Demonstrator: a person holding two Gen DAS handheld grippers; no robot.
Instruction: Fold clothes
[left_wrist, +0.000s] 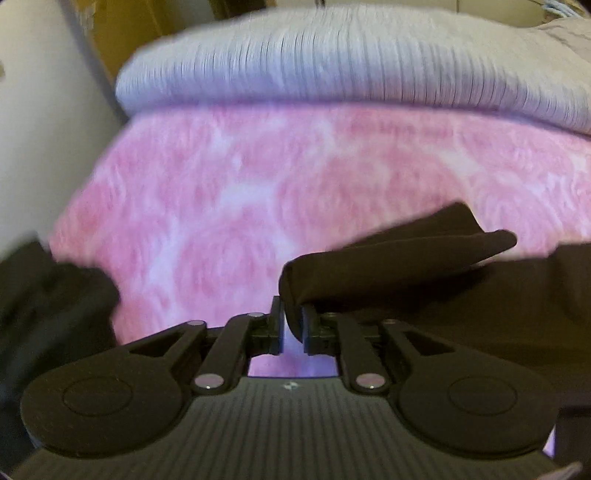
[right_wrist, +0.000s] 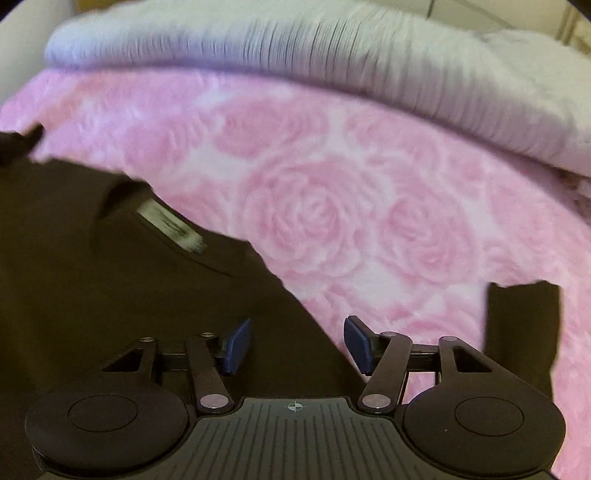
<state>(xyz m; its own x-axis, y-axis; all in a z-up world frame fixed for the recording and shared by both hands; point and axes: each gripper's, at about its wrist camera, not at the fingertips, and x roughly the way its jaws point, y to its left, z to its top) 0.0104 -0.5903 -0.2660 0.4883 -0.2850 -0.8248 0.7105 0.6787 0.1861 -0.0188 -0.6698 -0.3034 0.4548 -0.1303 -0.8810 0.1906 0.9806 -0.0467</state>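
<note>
Jaws of left gripper pinched on a rolled fold of the black T-shirt spread across the pink rose blanket; right gripper jaws apart, empty, straddling the shirt's shoulder edge, collar up-left of them.

**Shirt lying near me on the blanket, folded knit lying at the far edge**

I am looking down over a blanket that is spreading across the whole surface. A shirt is lying on it at the near side, its neck label facing up. In the right wrist view the shirt is filling the left, with another piece of it sticking up at the right. A fold of its cloth is sitting between the pads of my left gripper. My right gripper is hanging over the shirt's edge. Behind everything, a folded knit is lying on the blanket's far side.
</note>
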